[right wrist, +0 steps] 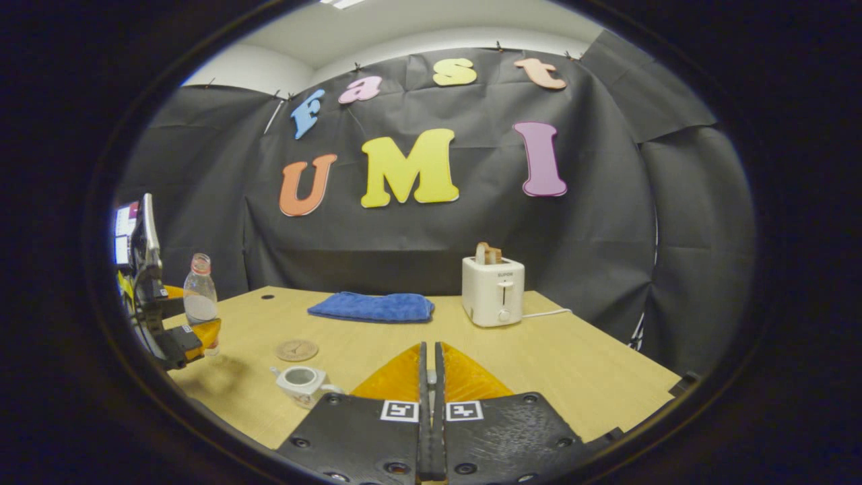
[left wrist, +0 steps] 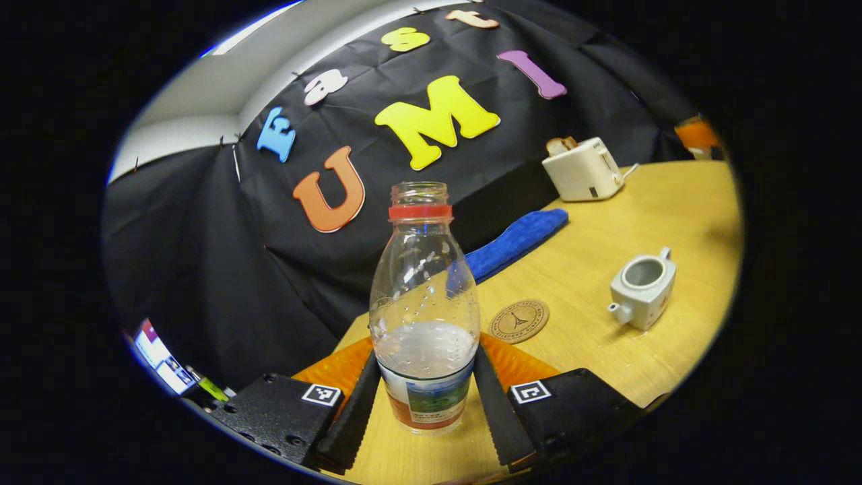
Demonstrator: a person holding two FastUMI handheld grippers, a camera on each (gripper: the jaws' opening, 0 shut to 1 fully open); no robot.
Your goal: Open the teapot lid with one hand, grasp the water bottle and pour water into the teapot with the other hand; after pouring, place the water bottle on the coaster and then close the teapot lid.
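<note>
A light wooden desk (right wrist: 579, 364) carries the things. Near its back edge lies a folded blue cloth (right wrist: 372, 307), and just beside that stands a white toaster (right wrist: 493, 291) with bread in its slot and its cord trailing on the wood. Nearer the front lie a round cork coaster (right wrist: 297, 350) and a lidless white teapot (right wrist: 302, 382), close together but apart.

Coaster (right wrist: 296, 349) between bottle (right wrist: 200, 294) and teapot (right wrist: 302, 381).
</note>
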